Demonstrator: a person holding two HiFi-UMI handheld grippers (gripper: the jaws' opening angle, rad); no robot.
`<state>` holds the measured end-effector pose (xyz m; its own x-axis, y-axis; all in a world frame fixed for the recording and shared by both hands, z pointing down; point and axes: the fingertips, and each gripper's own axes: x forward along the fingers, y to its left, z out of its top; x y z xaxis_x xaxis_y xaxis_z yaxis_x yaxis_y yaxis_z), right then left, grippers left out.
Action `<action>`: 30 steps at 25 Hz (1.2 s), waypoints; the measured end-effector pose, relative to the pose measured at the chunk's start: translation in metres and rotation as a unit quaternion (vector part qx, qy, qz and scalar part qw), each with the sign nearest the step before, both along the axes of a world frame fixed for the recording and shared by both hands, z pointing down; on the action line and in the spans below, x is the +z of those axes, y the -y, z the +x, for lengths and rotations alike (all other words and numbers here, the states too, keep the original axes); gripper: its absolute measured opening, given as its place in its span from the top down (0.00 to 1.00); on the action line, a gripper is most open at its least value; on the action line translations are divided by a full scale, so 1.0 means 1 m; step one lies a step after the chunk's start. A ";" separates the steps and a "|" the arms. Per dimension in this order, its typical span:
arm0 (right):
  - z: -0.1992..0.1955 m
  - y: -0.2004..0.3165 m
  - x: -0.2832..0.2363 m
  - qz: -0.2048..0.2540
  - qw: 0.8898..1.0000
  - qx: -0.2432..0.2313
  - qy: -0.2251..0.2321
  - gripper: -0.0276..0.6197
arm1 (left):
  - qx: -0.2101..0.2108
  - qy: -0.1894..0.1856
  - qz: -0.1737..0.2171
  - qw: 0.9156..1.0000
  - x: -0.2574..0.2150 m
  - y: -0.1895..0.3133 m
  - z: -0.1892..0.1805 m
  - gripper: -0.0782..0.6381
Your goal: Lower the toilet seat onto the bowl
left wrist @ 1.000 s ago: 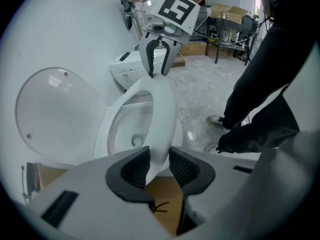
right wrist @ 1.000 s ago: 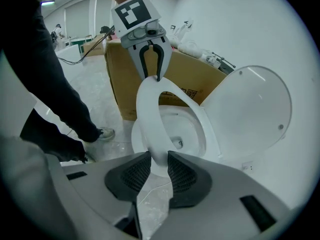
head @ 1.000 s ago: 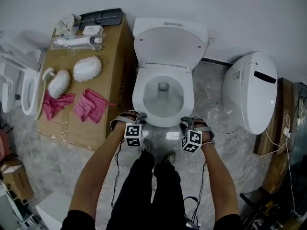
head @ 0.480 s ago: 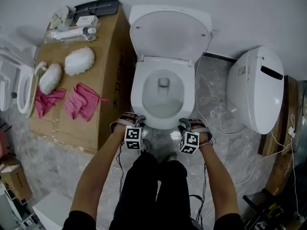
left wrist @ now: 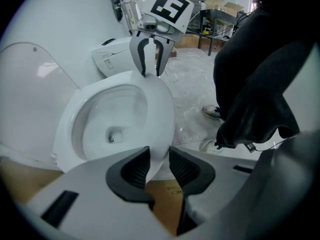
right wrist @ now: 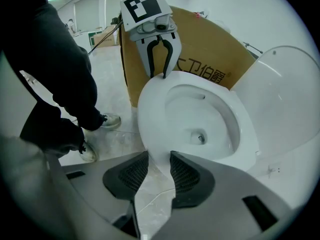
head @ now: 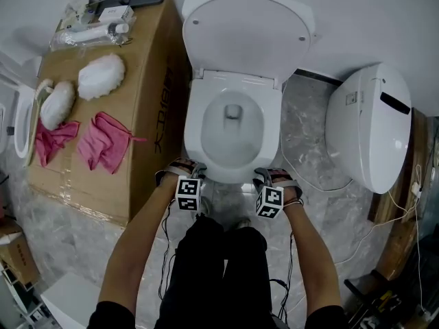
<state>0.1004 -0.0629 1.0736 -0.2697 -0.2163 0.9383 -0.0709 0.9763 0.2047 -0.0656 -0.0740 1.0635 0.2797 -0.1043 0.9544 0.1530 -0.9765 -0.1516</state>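
The toilet seat (head: 193, 136) lies down over the bowl, while the lid (head: 247, 33) stands raised against the white wall (head: 377, 19) behind the toilet. At the toilet's front edge, the left gripper (left wrist: 157, 159) has its jaws spread, with the seat's front rim between them. The right gripper (right wrist: 159, 159) straddles the same rim a little further along, and its jaws have just been opening and now stand apart.

The floor (head: 305, 136) around the toilet is glossy grey marble-look tile. Just left of the toilet stands a large cardboard box (head: 140, 94). On top of it are two pink cloths (head: 103, 142), two white fluffy pads (head: 101, 75) and some small packets at the wall end. To the right of the toilet, set apart from it, is a second white toilet (head: 367, 125) with its cover shut, and thin cables (head: 398, 211) trail across the floor beyond it. The person's black-trousered legs (head: 219, 273) stand directly in front of the toilet.
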 end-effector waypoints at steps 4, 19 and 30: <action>-0.003 -0.001 0.017 -0.012 1.000 0.001 -0.001 0.72 | -0.002 -0.002 -0.014 1.000 0.018 -0.001 -0.002 0.72; 0.000 -0.005 0.024 -0.064 0.996 -0.007 -0.057 0.62 | -0.126 -0.026 -0.090 0.988 0.025 -0.005 -0.003 0.66; -0.010 -0.008 -0.114 -0.025 0.982 0.180 0.047 0.84 | -0.233 -0.086 -0.084 0.965 -0.113 -0.013 0.011 0.79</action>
<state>0.0901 -0.0551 0.9599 -0.2704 -0.2675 0.9249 -0.4302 0.8929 0.1325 -0.0546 -0.0612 0.9500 0.3957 -0.1050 0.9124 -0.3212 -0.9465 0.0304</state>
